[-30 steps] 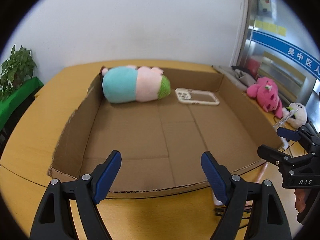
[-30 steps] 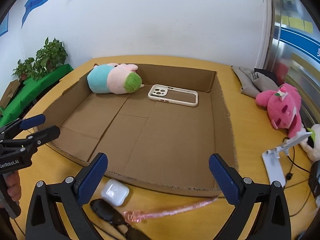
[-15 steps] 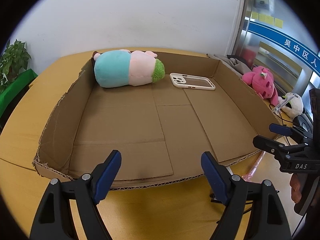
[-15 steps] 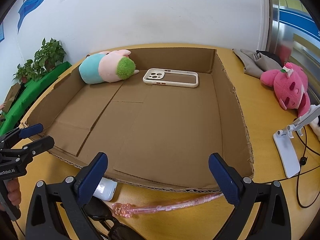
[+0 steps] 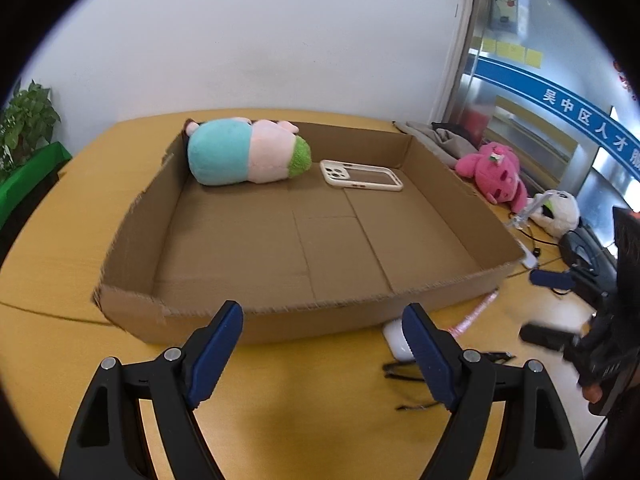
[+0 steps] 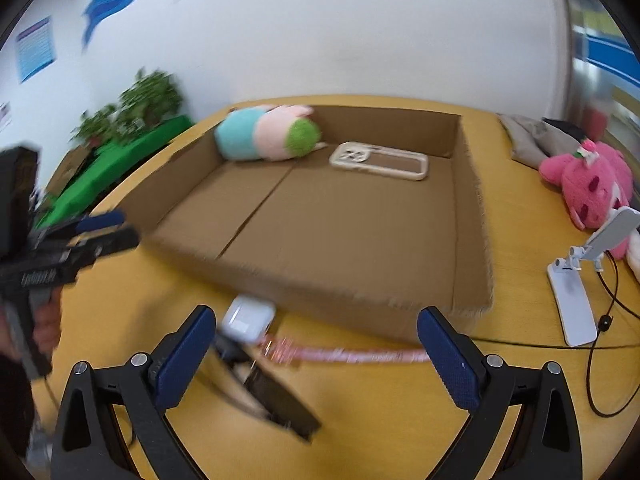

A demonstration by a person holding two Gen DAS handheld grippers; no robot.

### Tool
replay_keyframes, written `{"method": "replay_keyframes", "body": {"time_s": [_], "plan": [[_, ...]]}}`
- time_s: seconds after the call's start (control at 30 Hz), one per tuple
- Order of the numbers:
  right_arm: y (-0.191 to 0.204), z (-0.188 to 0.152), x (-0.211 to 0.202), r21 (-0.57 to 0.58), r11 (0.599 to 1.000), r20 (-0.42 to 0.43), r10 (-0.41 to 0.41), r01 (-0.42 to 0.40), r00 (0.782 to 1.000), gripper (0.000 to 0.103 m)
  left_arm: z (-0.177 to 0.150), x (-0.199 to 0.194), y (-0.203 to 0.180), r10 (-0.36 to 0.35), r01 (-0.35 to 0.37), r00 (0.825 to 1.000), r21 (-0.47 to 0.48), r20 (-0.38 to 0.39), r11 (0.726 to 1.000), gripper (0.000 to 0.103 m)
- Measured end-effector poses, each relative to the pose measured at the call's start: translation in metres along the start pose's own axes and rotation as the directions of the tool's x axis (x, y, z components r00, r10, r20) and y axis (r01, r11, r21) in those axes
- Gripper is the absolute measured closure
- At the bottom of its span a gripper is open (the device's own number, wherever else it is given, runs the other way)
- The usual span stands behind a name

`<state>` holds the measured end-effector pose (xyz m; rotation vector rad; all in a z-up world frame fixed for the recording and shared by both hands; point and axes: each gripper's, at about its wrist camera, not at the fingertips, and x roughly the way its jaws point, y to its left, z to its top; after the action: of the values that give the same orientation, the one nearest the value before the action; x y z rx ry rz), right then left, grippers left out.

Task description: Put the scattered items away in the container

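A shallow cardboard box (image 5: 256, 322) (image 6: 472, 240) lies on the yellow table. Inside at the back lie a teal-pink-green plush (image 5: 248, 152) (image 6: 266, 132) and a cream phone case (image 5: 362, 175) (image 6: 380, 160). In front of the box lie a white earbud case (image 6: 248, 318) (image 5: 394, 340), a pink wand (image 6: 344, 354) (image 5: 474, 314) and black glasses (image 6: 276, 396) (image 5: 400, 372). My left gripper (image 5: 324, 356) is open and empty before the box's near wall. My right gripper (image 6: 316, 360) is open and empty just above the wand and glasses.
A pink plush (image 5: 496, 172) (image 6: 588, 184), a white plush (image 5: 558, 210), a white phone stand (image 6: 576, 280) with a black cable, and grey cloth (image 6: 536, 140) lie right of the box. A plant on a green surface (image 6: 132, 120) stands at the left.
Both grippers have pulled back and lowered toward the table in front of the box. The right view now blurs and looks down at the earbud case, wand and glasses. Both jaws stay open.
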<state>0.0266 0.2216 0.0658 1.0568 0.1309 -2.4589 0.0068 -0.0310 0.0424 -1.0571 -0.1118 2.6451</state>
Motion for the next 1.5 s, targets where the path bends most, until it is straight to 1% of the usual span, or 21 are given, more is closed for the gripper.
{"method": "replay_keyframes", "body": {"time_s": [0.07, 0.17, 0.23, 0.33, 0.43, 0.5, 0.53, 0.57, 0.63, 0.73, 0.8, 0.87, 0.93, 1.07, 1.13, 1.2, 1.3, 1.4, 1.5], "plan": [[0.015, -0.016, 0.002, -0.104, 0.994, -0.055, 0.035, -0.040, 0.998, 0.001, -0.009, 0.000, -0.003, -0.039, 0.039, 0.999, 0.000, -0.015, 0.999, 0.021], [0.035, -0.034, 0.013, -0.205, 0.975, -0.128, 0.060, -0.085, 0.990, 0.001, -0.021, 0.003, -0.010, -0.059, 0.059, 0.997, 0.014, -0.045, 0.998, 0.021], [0.042, -0.039, 0.020, -0.243, 0.965, -0.153, 0.063, -0.099, 0.986, 0.003, -0.028, 0.006, -0.012, -0.075, 0.076, 0.995, 0.009, -0.067, 0.997, 0.021], [0.046, -0.035, 0.032, -0.280, 0.956, -0.176, 0.043, -0.092, 0.983, 0.006, -0.037, 0.008, -0.012, -0.093, 0.092, 0.992, -0.015, -0.089, 0.996, 0.021], [0.043, -0.030, 0.049, -0.311, 0.945, -0.230, 0.030, -0.102, 0.973, 0.017, -0.044, 0.007, -0.011, -0.103, 0.100, 0.990, -0.032, -0.099, 0.994, 0.021], [0.044, -0.030, 0.059, -0.335, 0.937, -0.269, 0.006, -0.099, 0.963, 0.030, -0.048, 0.008, -0.010, -0.112, 0.108, 0.988, -0.041, -0.106, 0.993, 0.021], [0.045, -0.032, 0.064, -0.351, 0.932, -0.290, -0.013, -0.094, 0.957, 0.033, -0.049, 0.008, -0.009, -0.111, 0.106, 0.988, -0.047, -0.110, 0.993, 0.021], [0.047, -0.034, 0.069, -0.366, 0.926, -0.310, -0.029, -0.092, 0.950, 0.039, -0.050, 0.009, -0.008, -0.111, 0.106, 0.987, -0.053, -0.113, 0.993, 0.021], [0.049, -0.034, 0.068, -0.352, 0.929, -0.322, -0.002, -0.118, 0.947, 0.042, -0.053, 0.011, -0.006, -0.123, 0.115, 0.985, -0.070, -0.121, 0.991, 0.021], [0.050, -0.035, 0.064, -0.323, 0.939, -0.325, 0.008, -0.119, 0.946, 0.050, -0.057, 0.016, -0.005, -0.127, 0.115, 0.982, -0.089, -0.140, 0.989, 0.021], [0.052, -0.037, 0.060, -0.299, 0.946, -0.333, 0.018, -0.124, 0.943, 0.058, -0.059, 0.020, -0.005, -0.135, 0.120, 0.979, -0.101, -0.154, 0.988, 0.021], [0.056, -0.041, 0.054, -0.278, 0.952, -0.346, 0.026, -0.128, 0.938, 0.061, -0.061, 0.022, -0.005, -0.147, 0.131, 0.975, -0.109, -0.164, 0.985, 0.021], [0.058, -0.044, 0.051, -0.257, 0.960, -0.348, 0.017, -0.113, 0.937, 0.062, -0.063, 0.027, -0.008, -0.164, 0.144, 0.970, -0.119, -0.180, 0.982, 0.021], [0.065, -0.053, 0.041, -0.176, 0.983, -0.338, -0.018, -0.044, 0.941, 0.062, -0.065, 0.037, -0.016, -0.210, 0.182, 0.954, -0.143, -0.216, 0.973, 0.021], [0.068, -0.056, 0.037, -0.145, 0.989, -0.330, -0.034, -0.015, 0.943, 0.062, -0.066, 0.045, -0.023, -0.235, 0.200, 0.941, -0.159, -0.244, 0.967, 0.021], [0.070, -0.060, 0.033, -0.116, 0.993, -0.323, -0.051, 0.014, 0.945, 0.063, -0.066, 0.054, -0.030, -0.271, 0.223, 0.923, -0.194, -0.272, 0.955, 0.021], [0.084, -0.063, 0.035, -0.101, 0.994, -0.308, -0.069, 0.040, 0.949, 0.064, -0.063, 0.062, -0.039, -0.311, 0.252, 0.909, -0.229, -0.279, 0.940, 0.022], [0.094, -0.064, 0.036, -0.097, 0.994, -0.294, -0.081, 0.054, 0.952, 0.065, -0.059, 0.069, -0.045, -0.330, 0.256, 0.897, -0.262, -0.295, 0.930, 0.023], [0.101, -0.067, 0.033, -0.112, 0.992, -0.286, -0.090, 0.060, 0.954, 0.067, -0.056, 0.073, -0.045, -0.337, 0.250, 0.891, -0.291, -0.305, 0.923, 0.023]]}}
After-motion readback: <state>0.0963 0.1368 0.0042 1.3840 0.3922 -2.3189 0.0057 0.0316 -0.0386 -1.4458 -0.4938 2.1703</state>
